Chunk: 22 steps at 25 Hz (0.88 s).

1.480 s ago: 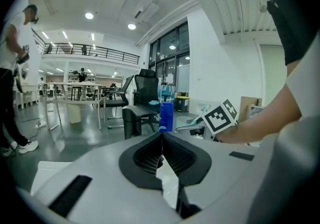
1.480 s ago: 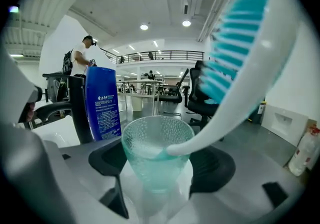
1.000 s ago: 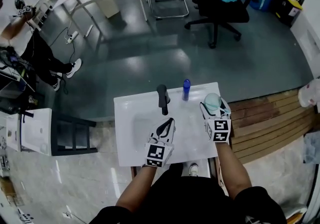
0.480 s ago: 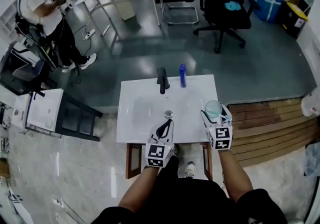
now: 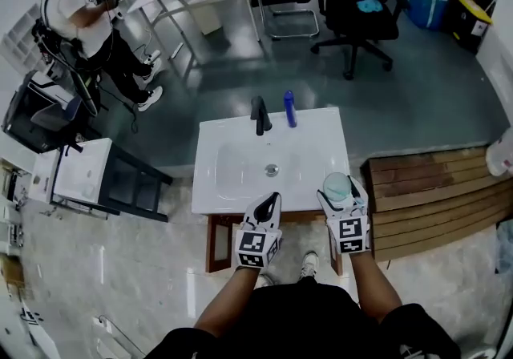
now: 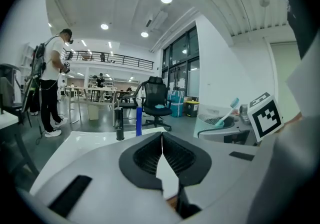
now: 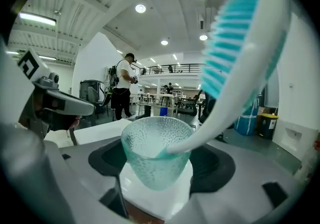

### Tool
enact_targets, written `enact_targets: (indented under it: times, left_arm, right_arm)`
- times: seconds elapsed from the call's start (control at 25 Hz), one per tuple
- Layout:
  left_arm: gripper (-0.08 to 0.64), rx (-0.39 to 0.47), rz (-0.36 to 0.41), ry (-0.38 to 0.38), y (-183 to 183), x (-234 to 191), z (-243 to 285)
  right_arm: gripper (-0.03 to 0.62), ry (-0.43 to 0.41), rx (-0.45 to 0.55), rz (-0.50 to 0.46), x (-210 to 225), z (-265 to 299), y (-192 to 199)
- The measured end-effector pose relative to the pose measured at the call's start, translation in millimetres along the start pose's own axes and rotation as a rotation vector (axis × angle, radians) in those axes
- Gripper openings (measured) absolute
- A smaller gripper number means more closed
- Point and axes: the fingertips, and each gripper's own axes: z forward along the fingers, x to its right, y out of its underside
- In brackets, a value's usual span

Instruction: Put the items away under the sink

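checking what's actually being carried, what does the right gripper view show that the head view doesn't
Only the right gripper view: a teal-bristled toothbrush standing in the cup held by the right claw. Only the head view: the sink drain and the wooden frame under the sink. Both: the cup, the white sink top, the black faucet and the blue bottle.

A translucent pale-green dimpled cup stands upright, gripped by the right gripper, just off the front right corner of the sink. A white-and-teal toothbrush leans in it, bristles up. A blue bottle stands upright at the sink's back edge.
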Motion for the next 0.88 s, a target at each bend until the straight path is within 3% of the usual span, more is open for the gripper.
enact_targets:
  times: [0.28,0.72,0.88]
  left_arm:
    - [0.021,0.018,0.022,0.045,12.7,-4.3,-37.6]
    - [0.021,0.029,0.020,0.125,52.2,-23.3,-144.3]
    - [0.021,0.035,0.002,0.175,68.0,-19.6,-168.6]
  right_arm:
    - [0.385,0.026,0.012,0.005,-31.3,-34.9,0.6]
    - [0.385,0.122,-0.032,0.011,-122.0,-89.6,30.9]
    - [0.387,0.118,-0.041,-0.002,-150.8,-100.3,42.8]
